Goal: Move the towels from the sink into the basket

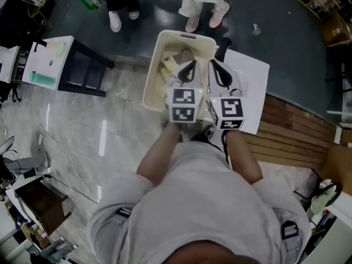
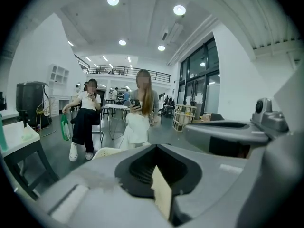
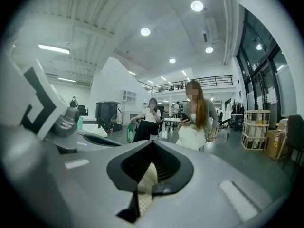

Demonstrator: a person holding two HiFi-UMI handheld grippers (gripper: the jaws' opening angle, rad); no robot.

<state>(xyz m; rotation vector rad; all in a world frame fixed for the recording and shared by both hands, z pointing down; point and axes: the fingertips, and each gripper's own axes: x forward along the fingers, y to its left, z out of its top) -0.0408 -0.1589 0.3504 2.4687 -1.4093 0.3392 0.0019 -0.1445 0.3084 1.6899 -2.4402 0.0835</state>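
Seen from the head view, my left gripper (image 1: 187, 73) and right gripper (image 1: 219, 73) are raised side by side at the near rim of a cream basket (image 1: 155, 54). Pale yellow towels (image 1: 175, 56) lie inside it. Each gripper is shut on a cream towel. The left gripper view shows a thin strip of towel (image 2: 161, 194) pinched in the left gripper (image 2: 159, 184). A dotted fold of towel (image 3: 144, 186) sits between the closed jaws of the right gripper (image 3: 142, 194). The white sink top (image 1: 250, 81) with its black tap (image 1: 223, 48) is just right of the basket. The rest of the held cloth is hidden under the grippers.
Two people's legs (image 1: 124, 15) (image 1: 206, 12) are just beyond the basket; both gripper views show one person seated (image 2: 85, 118) and one standing (image 2: 140, 108). A white table on black legs (image 1: 52, 59) is at the left, wooden slats (image 1: 291, 131) at the right.
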